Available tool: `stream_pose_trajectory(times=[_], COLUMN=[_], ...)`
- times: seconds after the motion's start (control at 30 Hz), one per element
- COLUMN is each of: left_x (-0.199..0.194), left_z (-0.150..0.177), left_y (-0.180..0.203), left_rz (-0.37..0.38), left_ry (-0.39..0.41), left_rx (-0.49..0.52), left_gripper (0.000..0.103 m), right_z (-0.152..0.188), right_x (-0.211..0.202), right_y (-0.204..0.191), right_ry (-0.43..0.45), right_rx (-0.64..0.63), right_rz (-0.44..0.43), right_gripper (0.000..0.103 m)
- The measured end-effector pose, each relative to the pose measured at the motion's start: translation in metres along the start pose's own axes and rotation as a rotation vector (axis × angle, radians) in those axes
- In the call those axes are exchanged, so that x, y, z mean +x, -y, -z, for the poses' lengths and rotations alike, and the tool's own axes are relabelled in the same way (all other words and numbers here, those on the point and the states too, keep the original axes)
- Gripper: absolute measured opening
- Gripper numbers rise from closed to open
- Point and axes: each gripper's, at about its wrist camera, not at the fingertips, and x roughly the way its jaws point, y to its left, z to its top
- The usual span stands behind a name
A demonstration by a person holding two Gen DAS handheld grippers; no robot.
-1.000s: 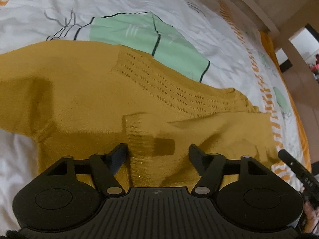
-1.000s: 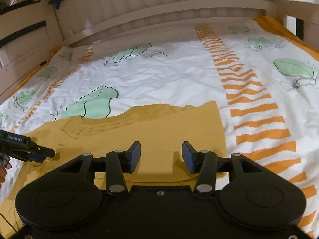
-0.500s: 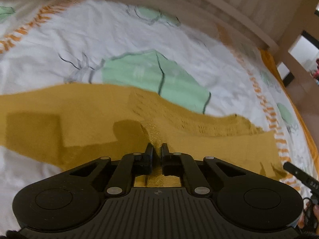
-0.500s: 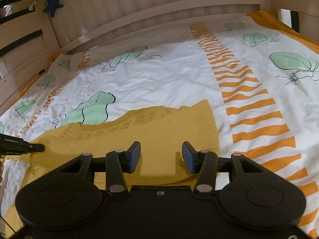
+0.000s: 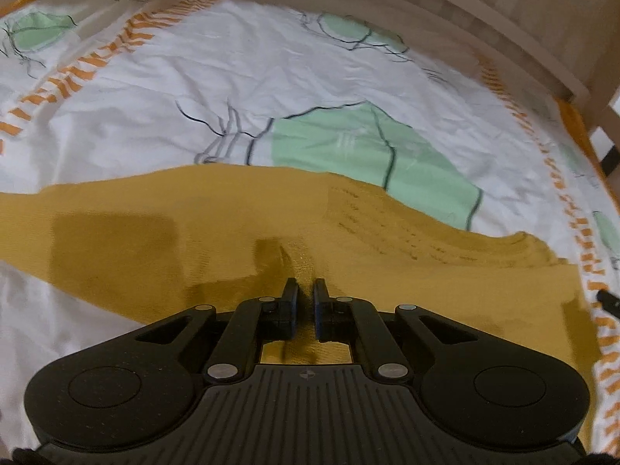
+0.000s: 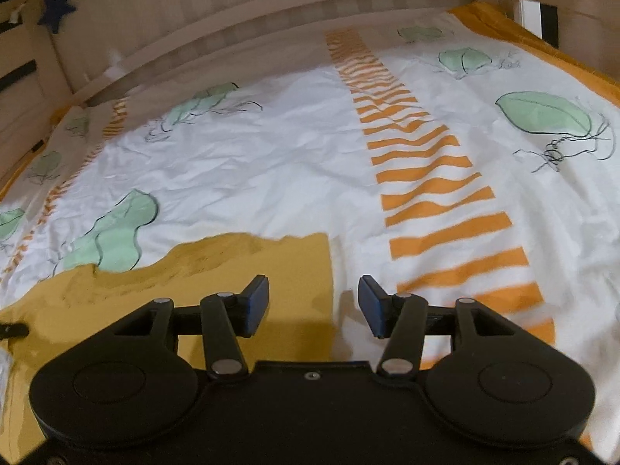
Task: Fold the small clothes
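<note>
Left wrist view: the left gripper [image 5: 305, 290] is pressed together, pinching a ridge of the mustard knit top [image 5: 162, 228] lying flat on the leaf-print bedsheet [image 5: 271, 77]; lift gently so the knit doesn't stretch.

Right wrist view: the right gripper [image 6: 313, 302] stands spread above the top's right edge, holding nothing; it should catch that edge.

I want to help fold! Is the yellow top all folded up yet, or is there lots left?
Lots left. The yellow top lies mostly spread out on the bedsheet, with no finished fold showing. In hand: the left claw has just pinched shut on a bit of its fabric. The right claw is open over the top's right edge, gripping nothing. The folding itself comes next.
</note>
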Motion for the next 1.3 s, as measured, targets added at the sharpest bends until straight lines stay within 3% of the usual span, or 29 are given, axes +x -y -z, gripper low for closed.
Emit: stream_pose_trajectory(times=[0.1,0.23,0.47,0.53,0.57,0.67,0.73,0.8,0.87,0.93,1.03,1.13,1.17,1.2,1.3], left_x=[0.001,0.007,0.006,0.009,0.011,0.016,0.016,0.018,0.022,0.025,0.029,0.031,0.032,0.032,0.033], left_z=[-0.002,-0.005,-0.006,-0.004,-0.002,0.000,0.001,0.003,0.006,0.008,0.010,0.011,0.011,0.011,0.012], left_y=[-0.004,-0.013,0.003,0.006,0.006,0.004,0.002,0.002,0.005,0.010,0.015,0.019,0.020,0.021,0.025], left_rz=[-0.061,-0.031,0.042,0.053,0.050,0.052,0.051,0.045,0.032,0.014,0.013,0.018,0.024,0.031,0.047], left_ry=[0.027,-0.007,-0.044,-0.060,-0.067,-0.087,-0.087,-0.080,-0.082,-0.069,-0.043,-0.026,-0.026,-0.024,-0.018], left_rx=[0.011,-0.050,-0.010,-0.006,-0.009,-0.028,-0.046,-0.056,-0.034,0.009,0.062,0.079,0.081,0.085,0.107], left_gripper=[0.003,0.003,0.007,0.009,0.009,0.009,0.010,0.010,0.011,0.013,0.024,0.034,0.038,0.043,0.054], right_z=[-0.010,-0.018,-0.021,-0.021,-0.021,-0.020,-0.018,-0.018,-0.016,-0.015,-0.017,-0.016,-0.015,-0.014,-0.011], right_x=[0.017,0.038,0.061,0.061,0.062,0.054,0.046,0.048,0.051,0.046,0.035,0.016,0.011,0.004,-0.016], right_y=[0.005,0.012,0.015,0.013,0.011,-0.002,-0.012,-0.009,-0.005,-0.006,-0.009,-0.020,-0.023,-0.027,-0.036], right_ry=[-0.009,-0.026,-0.074,-0.080,-0.092,-0.069,-0.025,-0.028,-0.046,-0.020,0.023,0.093,0.116,0.139,0.183], right_rx=[0.028,0.072,0.085,0.076,0.064,-0.050,-0.156,-0.147,-0.124,-0.129,-0.117,-0.172,-0.187,-0.197,-0.218], right_rz=[-0.001,-0.029,-0.050,-0.055,-0.060,-0.019,0.101,0.156,0.145,0.149,0.162,0.199,0.202,0.189,0.162], right_gripper=[0.059,0.059,0.059,0.048,0.017,0.011,0.010,0.009,0.010,0.014,0.026,0.057,0.074,0.079,0.080])
